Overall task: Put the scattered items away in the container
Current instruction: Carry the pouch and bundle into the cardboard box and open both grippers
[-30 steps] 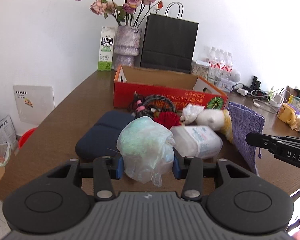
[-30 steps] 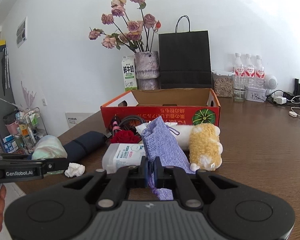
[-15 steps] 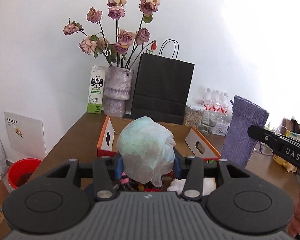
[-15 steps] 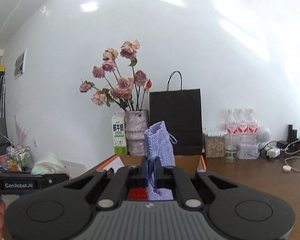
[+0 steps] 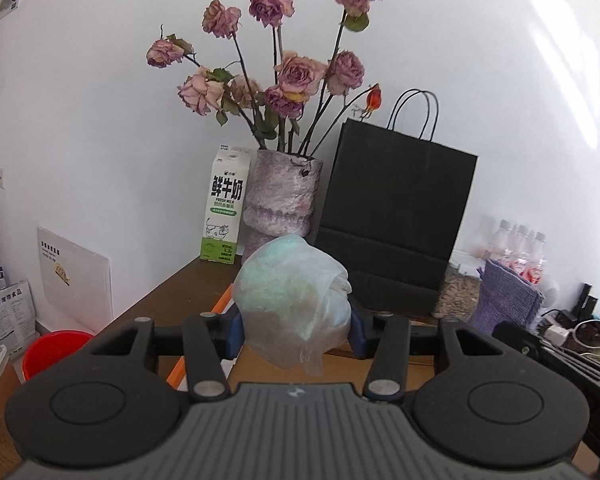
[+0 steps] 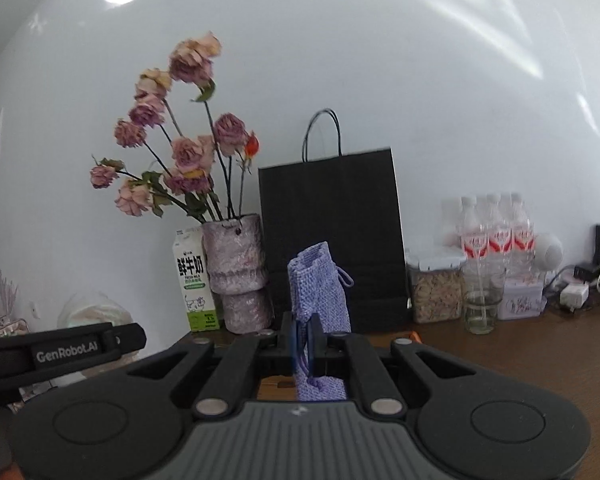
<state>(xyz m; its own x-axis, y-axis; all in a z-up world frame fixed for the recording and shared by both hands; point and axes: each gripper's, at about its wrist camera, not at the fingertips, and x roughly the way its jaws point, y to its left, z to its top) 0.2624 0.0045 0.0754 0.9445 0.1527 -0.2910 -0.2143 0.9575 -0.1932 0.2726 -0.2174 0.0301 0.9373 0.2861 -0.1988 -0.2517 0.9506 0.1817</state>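
Both grippers have risen further — table clutter gone from view, box (image 5: 204, 344) only an orange edge at 7 o'clock of the bundle. Left gripper (image 5: 294, 322) clenched on bundle (image 5: 292, 300); right gripper (image 6: 303, 338) pinching pouch (image 6: 318, 292). Step: carry to box. Next — lower over the opening, then release.

Dried roses (image 5: 284, 76) sat in a fuzzy purple vase (image 5: 281, 200) against the wall, milk carton (image 5: 225, 216) just left of it, black paper bag (image 5: 396, 220) to the right. Further right on the table (image 6: 540, 344): oat jar (image 6: 436, 288), water bottles (image 6: 496, 232), a glass (image 6: 482, 304). Red bucket (image 5: 54, 350) on the floor.
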